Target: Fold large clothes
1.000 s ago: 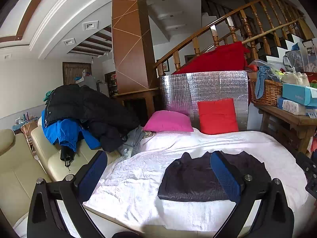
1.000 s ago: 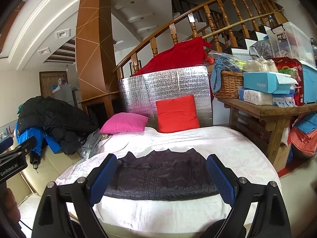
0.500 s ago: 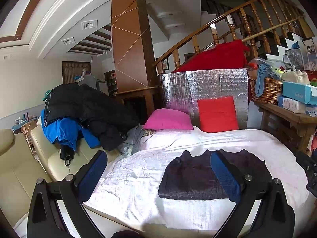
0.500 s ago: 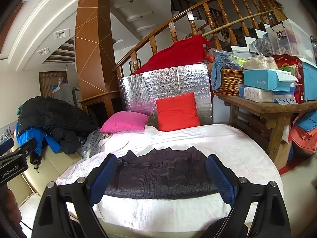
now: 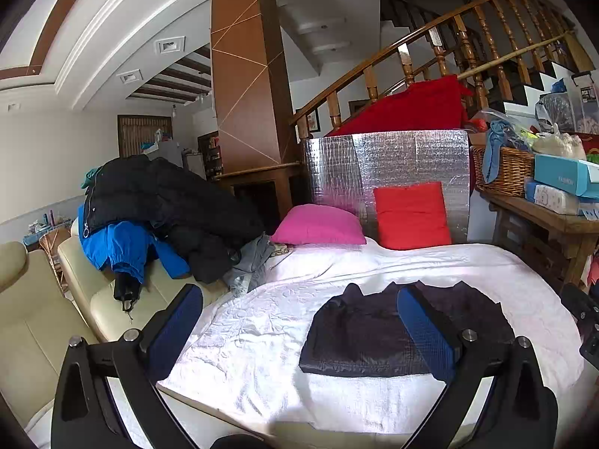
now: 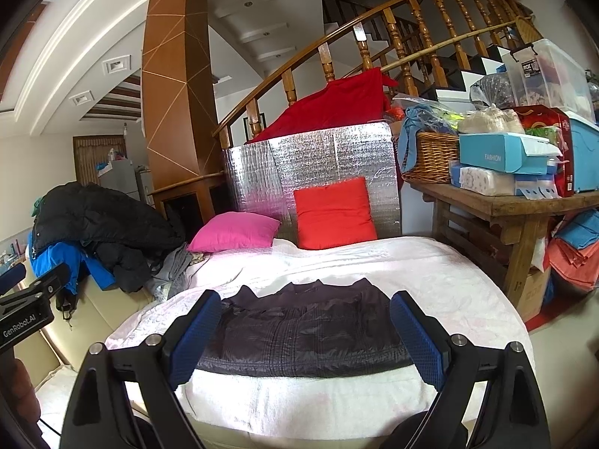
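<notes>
My left claw [image 5: 299, 321] and right claw [image 6: 305, 327] both gape wide, holding nothing. The folded dark jacket [image 6: 303, 333] lies near the bed's [image 6: 468, 284] front edge.

Both views drift slightly: the folded dark quilted jacket [image 6: 303, 331] sits a touch lower than a second ago, while the red square cushion [image 6: 334, 214] rides marginally higher in frame.

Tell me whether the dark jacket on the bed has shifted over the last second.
No. In the right wrist view the dark jacket lies folded in the same spot on the white cover, equally far below the red cushion.
</notes>
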Tool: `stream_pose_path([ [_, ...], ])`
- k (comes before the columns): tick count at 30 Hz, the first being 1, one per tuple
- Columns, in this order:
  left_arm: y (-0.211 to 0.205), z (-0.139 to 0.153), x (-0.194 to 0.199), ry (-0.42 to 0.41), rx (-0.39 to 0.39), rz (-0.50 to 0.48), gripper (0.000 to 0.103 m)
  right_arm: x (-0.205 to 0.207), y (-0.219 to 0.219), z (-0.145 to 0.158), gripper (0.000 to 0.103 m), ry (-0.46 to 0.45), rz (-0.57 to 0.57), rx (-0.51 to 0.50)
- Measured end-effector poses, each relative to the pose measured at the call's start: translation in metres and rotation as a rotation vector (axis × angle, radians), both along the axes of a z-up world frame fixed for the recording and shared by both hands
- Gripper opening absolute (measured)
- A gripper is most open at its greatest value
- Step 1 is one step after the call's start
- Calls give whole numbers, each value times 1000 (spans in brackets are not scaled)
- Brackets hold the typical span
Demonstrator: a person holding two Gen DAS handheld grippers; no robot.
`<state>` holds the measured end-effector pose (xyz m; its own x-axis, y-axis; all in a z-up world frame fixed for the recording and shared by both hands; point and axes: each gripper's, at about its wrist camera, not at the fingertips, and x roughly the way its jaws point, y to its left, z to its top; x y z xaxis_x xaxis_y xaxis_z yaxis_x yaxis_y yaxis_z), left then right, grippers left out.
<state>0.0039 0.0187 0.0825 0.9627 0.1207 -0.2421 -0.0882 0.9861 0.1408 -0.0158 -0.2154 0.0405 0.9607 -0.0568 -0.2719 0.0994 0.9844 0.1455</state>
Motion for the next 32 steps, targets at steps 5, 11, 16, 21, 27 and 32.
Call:
stream_pose_path([
  [5, 1, -1, 2, 9, -1, -2, 103, 2, 1, 0, 94, 7, 3, -6],
  [11, 1, -3, 8, 20, -1, -2, 103, 9, 0, 0, 94, 18, 2, -6],
  [16, 2, -5, 16, 33, -5, 1, 103, 17, 0, 1, 94, 21, -7, -13],
  [21, -1, -9, 31, 58, -7, 2, 103, 31, -6, 1, 94, 27, -25, -15],
  [27, -7, -15, 58, 99, -12, -16, 103, 56, -19, -3, 94, 48, -50, -17],
  [32, 5, -23, 106, 151, -107, -64, 103, 90, -55, -7, 94, 81, -110, -14],
])
